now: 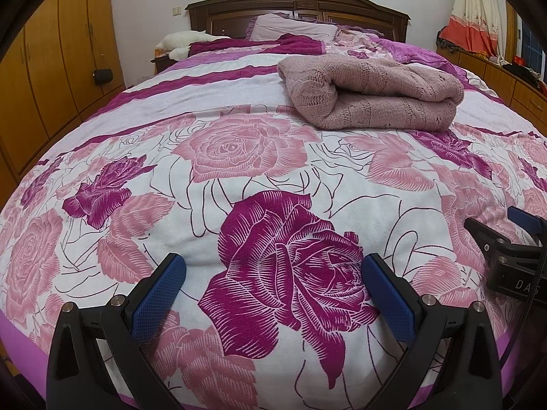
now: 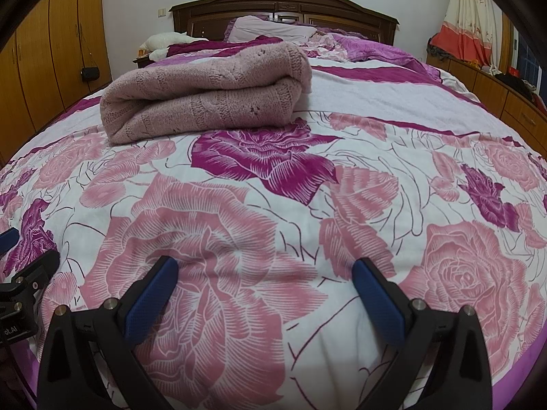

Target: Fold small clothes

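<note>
With the left gripper (image 1: 273,275) and right gripper (image 2: 266,278) being held spread and empty, the bulky folded dusty-pink knitted sweater (image 1: 372,94) is being left prone to springing unfolded on the soft rose-printed bedspread (image 1: 191,225).

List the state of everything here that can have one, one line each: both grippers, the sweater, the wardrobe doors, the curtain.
Left gripper: open, empty, over the bedspread.
Right gripper: open, empty, over the bedspread.
Sweater: folded into a thick bundle, lying on the bed, touched by neither gripper.
Bedspread: spread out fairly flat, slightly rumpled.
Wardrobe doors: shut.
Curtain: hanging, drawn to one side.
</note>
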The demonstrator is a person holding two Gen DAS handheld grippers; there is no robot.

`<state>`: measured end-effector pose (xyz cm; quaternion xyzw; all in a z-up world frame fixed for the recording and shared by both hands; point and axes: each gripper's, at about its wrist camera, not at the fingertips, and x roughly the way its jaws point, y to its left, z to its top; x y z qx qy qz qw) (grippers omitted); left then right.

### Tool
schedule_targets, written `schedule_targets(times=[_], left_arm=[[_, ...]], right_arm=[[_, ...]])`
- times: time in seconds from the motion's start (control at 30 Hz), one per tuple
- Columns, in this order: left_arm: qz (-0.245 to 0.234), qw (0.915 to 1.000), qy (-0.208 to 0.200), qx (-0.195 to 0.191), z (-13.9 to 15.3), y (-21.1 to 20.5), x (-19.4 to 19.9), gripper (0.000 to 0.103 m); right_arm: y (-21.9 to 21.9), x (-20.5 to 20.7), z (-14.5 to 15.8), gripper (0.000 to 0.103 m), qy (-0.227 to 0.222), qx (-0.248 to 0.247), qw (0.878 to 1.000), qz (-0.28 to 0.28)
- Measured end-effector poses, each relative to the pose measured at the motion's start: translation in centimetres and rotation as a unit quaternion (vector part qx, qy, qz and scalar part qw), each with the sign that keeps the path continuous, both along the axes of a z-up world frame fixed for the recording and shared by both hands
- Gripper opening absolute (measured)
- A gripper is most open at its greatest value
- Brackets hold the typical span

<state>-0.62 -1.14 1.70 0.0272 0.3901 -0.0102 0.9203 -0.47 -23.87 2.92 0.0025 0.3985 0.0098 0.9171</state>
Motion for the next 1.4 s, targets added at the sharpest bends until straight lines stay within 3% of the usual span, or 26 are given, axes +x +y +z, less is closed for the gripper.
schedule_targets(times=[1.4], left_arm=[[0.000, 1.0000, -0.003, 0.000, 0.07, -0.35, 0.10, 0.086]], right_arm=[[-0.05, 0.00, -0.01, 0.102, 0.000, 0.001, 1.000, 0.000]])
